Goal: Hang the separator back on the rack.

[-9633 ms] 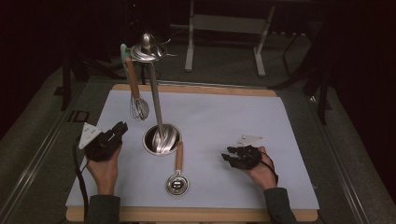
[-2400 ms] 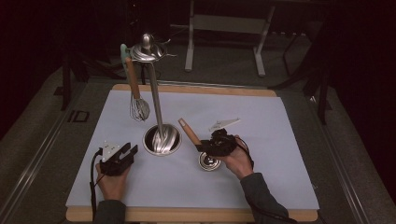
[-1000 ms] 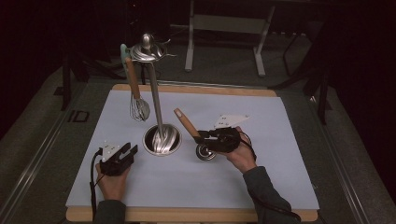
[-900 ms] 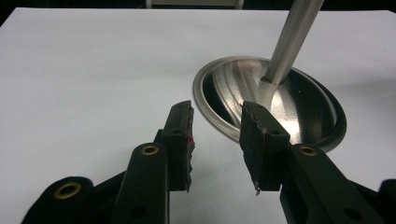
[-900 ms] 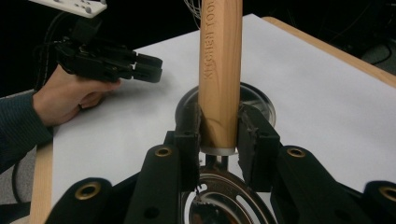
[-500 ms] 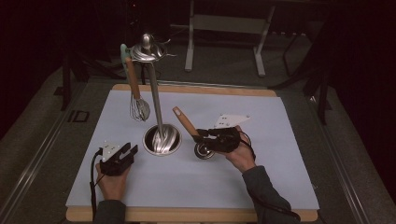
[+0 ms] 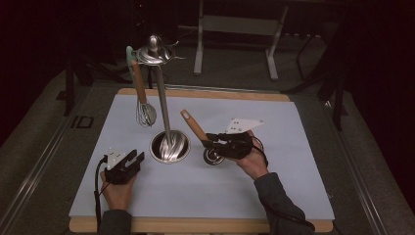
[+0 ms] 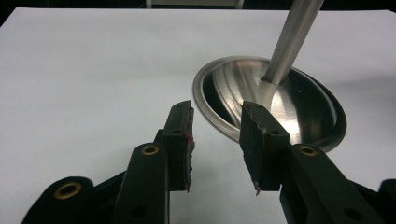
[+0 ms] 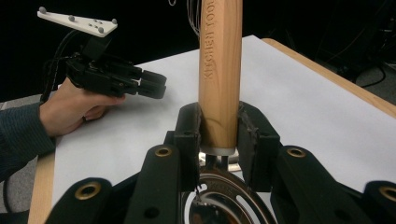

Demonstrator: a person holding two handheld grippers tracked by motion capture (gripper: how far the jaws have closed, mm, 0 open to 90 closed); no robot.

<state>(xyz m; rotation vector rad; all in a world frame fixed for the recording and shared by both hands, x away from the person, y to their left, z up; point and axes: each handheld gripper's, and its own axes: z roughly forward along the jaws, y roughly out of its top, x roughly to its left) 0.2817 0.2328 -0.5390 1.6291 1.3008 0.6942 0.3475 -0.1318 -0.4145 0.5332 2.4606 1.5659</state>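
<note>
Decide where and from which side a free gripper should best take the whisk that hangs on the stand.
Probably the whisk's wooden handle, from the open left side: it hangs upright and straight, the stand's pole crowds its right, and the wire head would slip or bend.

The surface [image 7: 303, 166] is a wooden board, its pale edge showing along the near and far sides, and nearly all of it is covered by a white sheet [image 7: 274, 196]. Near the middle of the sheet stands the round shiny metal base [image 7: 169, 147] of a tall stand, a slim metal pole [image 7: 161, 100] rising from its centre (the base mirrors the pole in its polish). Just to the right of the base a round metal head [image 7: 213, 156] of a wooden-handled kitchen tool rests on the sheet, close to the base but apart from it. Around the board lies a grey, carpet-like floor [image 7: 44, 161].
</note>
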